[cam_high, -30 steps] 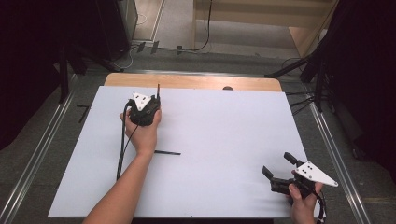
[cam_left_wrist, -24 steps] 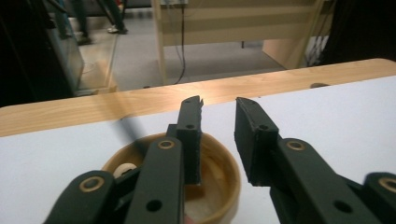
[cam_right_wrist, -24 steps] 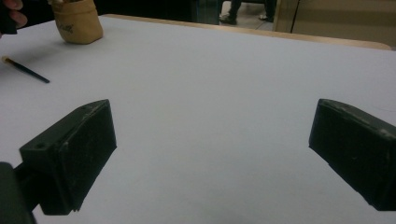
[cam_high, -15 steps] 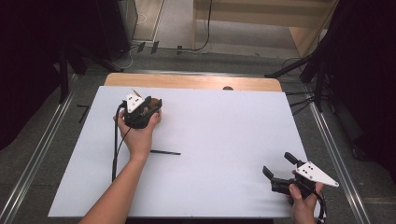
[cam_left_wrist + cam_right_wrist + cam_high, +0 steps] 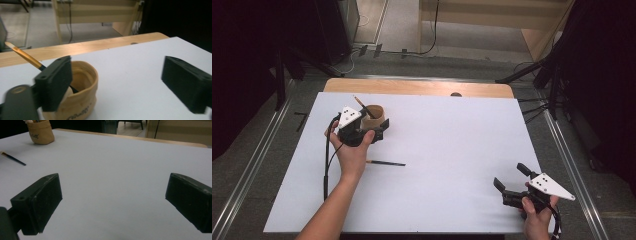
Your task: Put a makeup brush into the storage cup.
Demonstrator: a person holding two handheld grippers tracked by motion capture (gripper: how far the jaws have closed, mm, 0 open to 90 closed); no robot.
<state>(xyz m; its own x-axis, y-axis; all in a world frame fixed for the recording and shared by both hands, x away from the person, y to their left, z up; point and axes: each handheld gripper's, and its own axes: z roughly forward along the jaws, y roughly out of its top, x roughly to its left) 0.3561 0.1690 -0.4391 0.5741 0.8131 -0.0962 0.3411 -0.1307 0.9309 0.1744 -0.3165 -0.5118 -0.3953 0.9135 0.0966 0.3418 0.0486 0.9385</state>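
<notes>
In the upper left of the high view, the left tool (image 5: 379,134) has just been opening, its jaws wide with nothing between them, beside the tan cup (image 5: 373,116) holding a brush (image 5: 362,106). Another brush (image 5: 384,163) lies on the white surface (image 5: 452,165). At lower right, the right tool (image 5: 508,181) stands apart, empty.

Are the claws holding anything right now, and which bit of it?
No. The left claw gapes open beside the cup, having just opened; the brush stands free in the cup. The right claw is open over bare table.
</notes>
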